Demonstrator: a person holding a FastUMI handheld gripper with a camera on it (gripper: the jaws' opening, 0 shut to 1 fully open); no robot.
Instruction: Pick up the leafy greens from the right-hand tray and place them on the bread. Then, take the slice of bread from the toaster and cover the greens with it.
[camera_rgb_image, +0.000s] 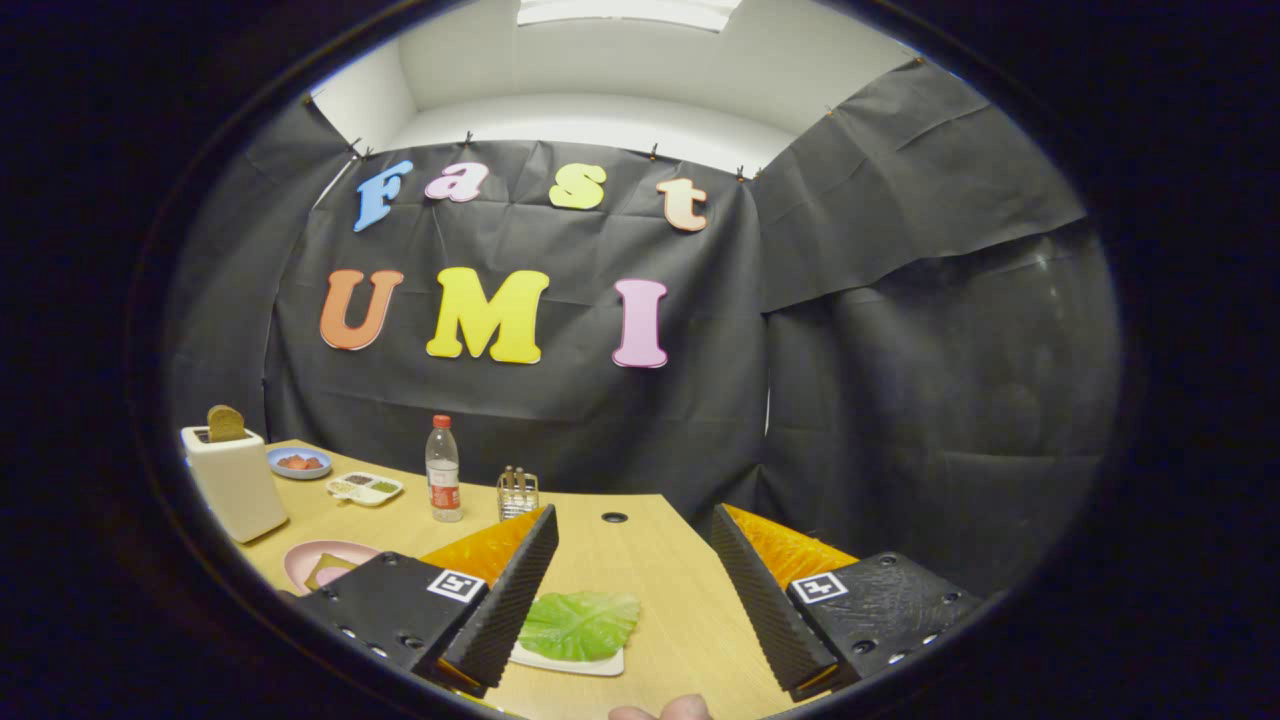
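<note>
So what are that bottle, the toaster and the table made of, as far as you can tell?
The bottle looks like clear plastic: see-through body, red cap, paper-like label. The toaster has a smooth cream shell with a matte look, plastic or painted metal; I cannot tell which. The table shows pale wood grain with a flat finish, possibly laminate. The gripper hangs open above the greens.

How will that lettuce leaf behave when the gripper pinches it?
The lettuce leaf looks thin and crinkled, so it will probably flop and fold when lifted. It likely weighs little, lying loose on its white tray. The open gripper may need a pinch at one edge.
</note>
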